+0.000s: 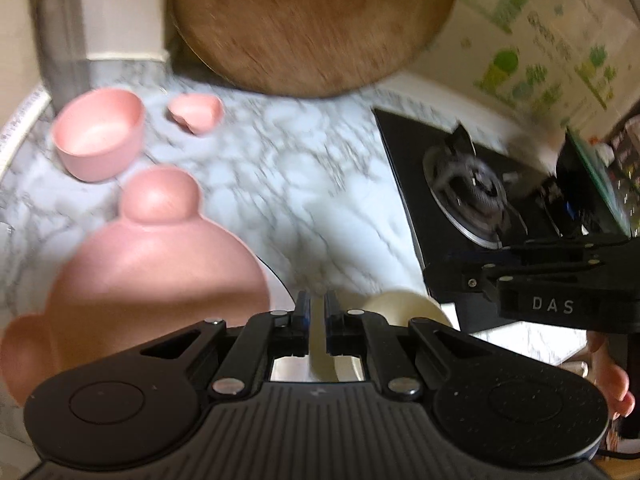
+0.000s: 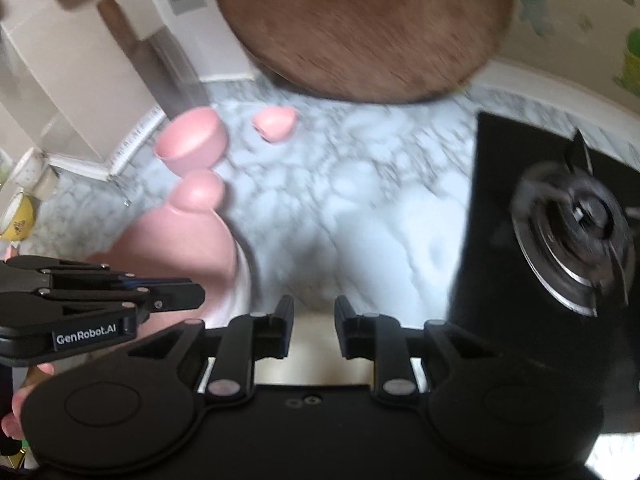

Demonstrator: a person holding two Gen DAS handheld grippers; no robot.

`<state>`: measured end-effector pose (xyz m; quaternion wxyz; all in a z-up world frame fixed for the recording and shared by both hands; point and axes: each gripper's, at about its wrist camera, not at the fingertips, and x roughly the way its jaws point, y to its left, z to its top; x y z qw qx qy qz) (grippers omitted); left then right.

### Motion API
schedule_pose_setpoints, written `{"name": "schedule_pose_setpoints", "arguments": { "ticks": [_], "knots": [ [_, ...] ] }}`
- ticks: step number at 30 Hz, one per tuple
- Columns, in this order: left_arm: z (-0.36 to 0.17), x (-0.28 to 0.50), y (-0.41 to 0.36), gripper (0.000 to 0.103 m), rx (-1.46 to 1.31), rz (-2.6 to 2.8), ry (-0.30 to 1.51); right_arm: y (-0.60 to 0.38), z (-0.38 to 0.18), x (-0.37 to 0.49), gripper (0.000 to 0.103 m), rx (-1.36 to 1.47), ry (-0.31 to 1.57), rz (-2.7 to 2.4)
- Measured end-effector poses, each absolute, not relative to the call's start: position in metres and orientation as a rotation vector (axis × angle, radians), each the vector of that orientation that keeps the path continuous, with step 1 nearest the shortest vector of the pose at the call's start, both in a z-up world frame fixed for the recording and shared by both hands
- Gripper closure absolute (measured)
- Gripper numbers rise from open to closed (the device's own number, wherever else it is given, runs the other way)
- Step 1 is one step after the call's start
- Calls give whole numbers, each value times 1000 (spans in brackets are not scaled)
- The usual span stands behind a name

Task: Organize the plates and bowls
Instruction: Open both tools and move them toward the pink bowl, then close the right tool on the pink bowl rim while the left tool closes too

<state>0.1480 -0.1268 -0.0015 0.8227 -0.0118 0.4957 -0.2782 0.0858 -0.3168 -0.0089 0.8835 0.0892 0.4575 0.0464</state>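
My left gripper (image 1: pixel 317 312) is shut on the rim of a cream bowl (image 1: pixel 404 306), held low over the marble counter. A pink bear-shaped plate (image 1: pixel 152 276) lies just left of it, also in the right wrist view (image 2: pixel 180 240). A pink bowl (image 1: pixel 100 134) and a small pink heart-shaped dish (image 1: pixel 197 112) stand farther back left; they also show in the right wrist view, the bowl (image 2: pixel 190 144) and the dish (image 2: pixel 275 122). My right gripper (image 2: pixel 314 322) is open and empty above the counter. The left gripper (image 2: pixel 100 304) shows at its left.
A round wooden board (image 1: pixel 312 24) leans against the back wall. A black gas hob (image 1: pixel 480 200) with a burner (image 2: pixel 576 240) takes the right side. A knife (image 2: pixel 160 52) stands at the back left. A yellow cup (image 2: pixel 18 220) sits far left. Marble counter (image 1: pixel 300 176) lies between.
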Motion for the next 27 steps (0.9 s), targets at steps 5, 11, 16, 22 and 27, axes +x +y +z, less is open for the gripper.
{"name": "schedule_pose_setpoints", "arguments": {
  "ticks": [5, 11, 16, 22, 27],
  "knots": [
    [16, 156, -109, 97, 0, -518, 950, -295, 2, 106, 76, 138, 924, 160],
    [24, 174, -85, 96, -19, -425, 916, -265, 10, 133, 60, 105, 890, 219],
    [25, 192, -63, 95, -48, -380, 914, -242, 13, 156, 50, 67, 870, 263],
    [21, 214, -48, 90, -44, -298, 911, -230, 13, 186, 36, 62, 856, 271],
    [13, 236, -34, 82, -101, -251, 935, -225, 10, 209, 23, 67, 863, 280]
  ]
}}
